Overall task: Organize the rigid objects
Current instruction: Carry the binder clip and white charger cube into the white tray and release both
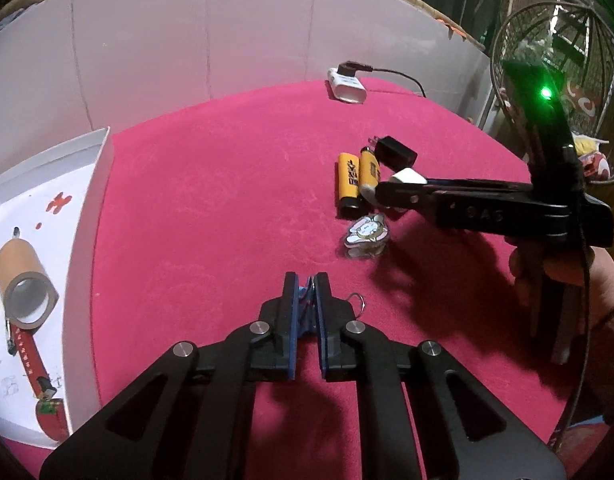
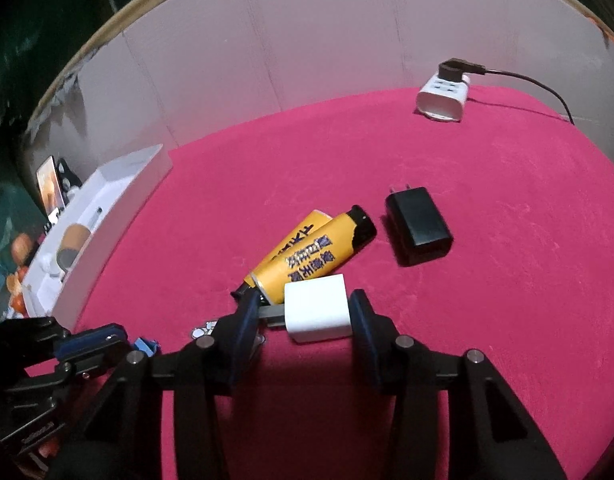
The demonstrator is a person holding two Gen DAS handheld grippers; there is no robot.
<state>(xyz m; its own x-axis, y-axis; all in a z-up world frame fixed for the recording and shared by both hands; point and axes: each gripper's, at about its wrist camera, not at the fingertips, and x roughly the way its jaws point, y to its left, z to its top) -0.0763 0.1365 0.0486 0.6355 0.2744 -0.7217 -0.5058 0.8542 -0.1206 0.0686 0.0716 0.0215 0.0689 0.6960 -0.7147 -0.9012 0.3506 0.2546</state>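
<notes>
My left gripper (image 1: 305,280) is shut on a small blue keychain piece (image 1: 305,294); its metal ring (image 1: 357,300) shows beside the right finger. It also shows in the right wrist view (image 2: 145,346). My right gripper (image 2: 303,304) is shut on a white charger cube (image 2: 317,308), held above the red cloth; it also shows in the left wrist view (image 1: 407,178). Two yellow lighters (image 2: 307,252) lie side by side, with a black charger (image 2: 419,224) to their right. A cartoon keychain charm (image 1: 365,234) lies near them.
A white box (image 1: 101,184) at the left holds a cardboard tube (image 1: 23,276), a red strap and small items. A white power strip (image 2: 443,98) with a black plug and cable sits at the back. A white wall panel rings the table.
</notes>
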